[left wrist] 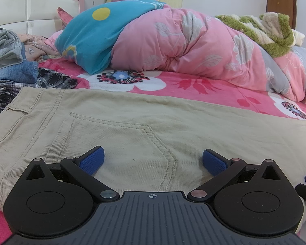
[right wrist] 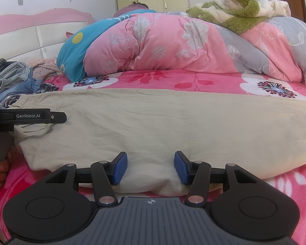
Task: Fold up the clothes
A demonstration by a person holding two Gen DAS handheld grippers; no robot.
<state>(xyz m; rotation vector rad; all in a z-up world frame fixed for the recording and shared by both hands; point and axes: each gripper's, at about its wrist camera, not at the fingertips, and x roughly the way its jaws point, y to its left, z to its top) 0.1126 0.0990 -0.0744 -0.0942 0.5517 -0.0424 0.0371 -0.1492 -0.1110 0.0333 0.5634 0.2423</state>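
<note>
- So the khaki trousers [left wrist: 132, 126] are laid out flat along the near edge of the bed [left wrist: 214, 94], waistband toward the headboard end, back pocket facing up. Looks like they're already folded leg over leg, though I can't tell for sure.
- Left gripper [left wrist: 153, 160] hovers over the pocket area, jaws wide apart, nothing between them.
- Right gripper [right wrist: 151, 166] sits at the near edge of the trousers, further down the leg. Jaws about half apart with a hump of fabric between them, but the pads don't look like they're pressing on it, so I'd call that not gripping yet.
- Progress-wise: early on this pair. Lengthwise fold maybe done, the crosswise folds all left.
- There's a heap of other clothes [left wrist: 14, 61] (jeans, plaid shirt, grey stuff) by the headboard corner. Can't say whether that's the done pile or the to-do pile.
- Big pink quilt [left wrist: 193, 45] is bunched along the far side, out of the way.
</note>
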